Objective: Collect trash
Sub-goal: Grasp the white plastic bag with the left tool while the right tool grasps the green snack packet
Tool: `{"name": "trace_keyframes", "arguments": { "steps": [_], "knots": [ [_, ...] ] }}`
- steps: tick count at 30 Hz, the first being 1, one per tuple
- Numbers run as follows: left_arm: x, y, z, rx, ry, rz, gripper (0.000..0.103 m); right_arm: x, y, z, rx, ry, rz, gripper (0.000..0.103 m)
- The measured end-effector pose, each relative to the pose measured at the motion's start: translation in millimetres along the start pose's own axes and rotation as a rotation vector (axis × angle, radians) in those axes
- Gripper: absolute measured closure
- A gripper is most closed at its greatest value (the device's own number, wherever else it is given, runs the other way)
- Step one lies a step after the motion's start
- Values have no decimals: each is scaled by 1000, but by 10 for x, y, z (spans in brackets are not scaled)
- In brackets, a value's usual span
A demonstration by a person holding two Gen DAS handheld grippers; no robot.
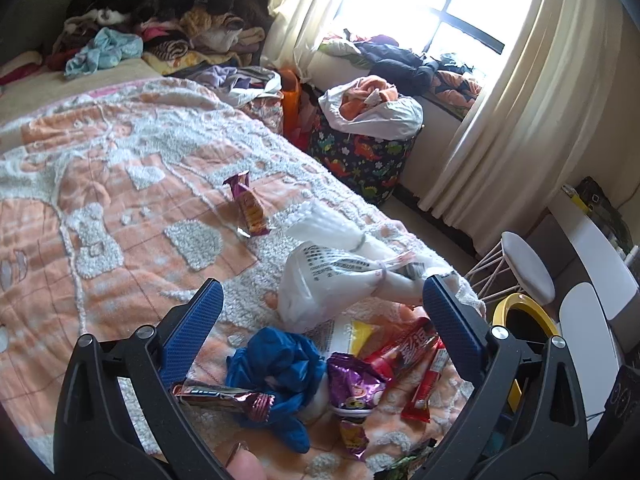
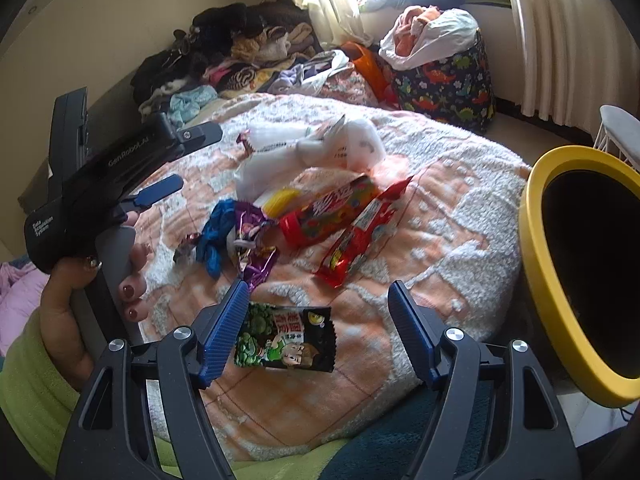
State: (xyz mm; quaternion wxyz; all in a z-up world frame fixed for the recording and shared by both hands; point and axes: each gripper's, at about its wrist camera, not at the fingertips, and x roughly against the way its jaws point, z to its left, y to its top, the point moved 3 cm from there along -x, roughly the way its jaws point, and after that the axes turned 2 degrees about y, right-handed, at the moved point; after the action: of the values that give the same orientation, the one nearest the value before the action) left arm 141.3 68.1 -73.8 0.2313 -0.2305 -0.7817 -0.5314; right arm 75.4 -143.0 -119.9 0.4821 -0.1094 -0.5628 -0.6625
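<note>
Snack wrappers lie on the orange-and-white bedspread (image 2: 460, 216). A green wrapper (image 2: 284, 340) lies flat between the spread fingers of my right gripper (image 2: 318, 285), which is open, pads not pressing it. Beyond it lie two red wrappers (image 2: 352, 240), a purple wrapper (image 2: 252, 236), a blue crumpled piece (image 2: 216, 236) and a white plastic bag (image 2: 304, 152). My left gripper (image 1: 323, 282) is open over the same heap: blue piece (image 1: 276, 368), purple wrapper (image 1: 352, 384), maroon wrapper (image 1: 224, 396), red wrappers (image 1: 416, 344). Another purple wrapper (image 1: 250, 204) lies farther up the bed. A yellow-rimmed bin (image 2: 560, 288) stands at the right.
A pile of clothes (image 1: 160, 20) covers the bed's far end. A dinosaur-print bag (image 1: 360, 156) stuffed with laundry stands by the curtained window (image 1: 460, 0). A white stool (image 1: 524, 260) and white table (image 1: 600, 252) sit beside the bin (image 1: 524, 312). A hand (image 2: 80, 300) holds the left gripper (image 2: 200, 156).
</note>
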Motion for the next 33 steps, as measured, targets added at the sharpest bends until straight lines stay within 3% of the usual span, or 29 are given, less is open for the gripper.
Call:
{"name": "trace_keyframes", "arguments": {
  "steps": [15,16,21,27,33],
  "knots": [
    [-546,-12,94,51,-44,130,11,-464,-142,21,-38,25,191,34],
    [-564,-13,94,53,-47,133,11,-489,-153,34,-38,34,203,36],
    [-659,-24,112,79,-68,156,23,-574,-192,41,-52,68,237,71],
    [-698,-46,116,113,-104,172,41,-502,-188,-5,-74,88,213,87],
    [-667,-53,81,111,-106,172,55,-406,-164,-34,-71,90,178,94]
  ]
}}
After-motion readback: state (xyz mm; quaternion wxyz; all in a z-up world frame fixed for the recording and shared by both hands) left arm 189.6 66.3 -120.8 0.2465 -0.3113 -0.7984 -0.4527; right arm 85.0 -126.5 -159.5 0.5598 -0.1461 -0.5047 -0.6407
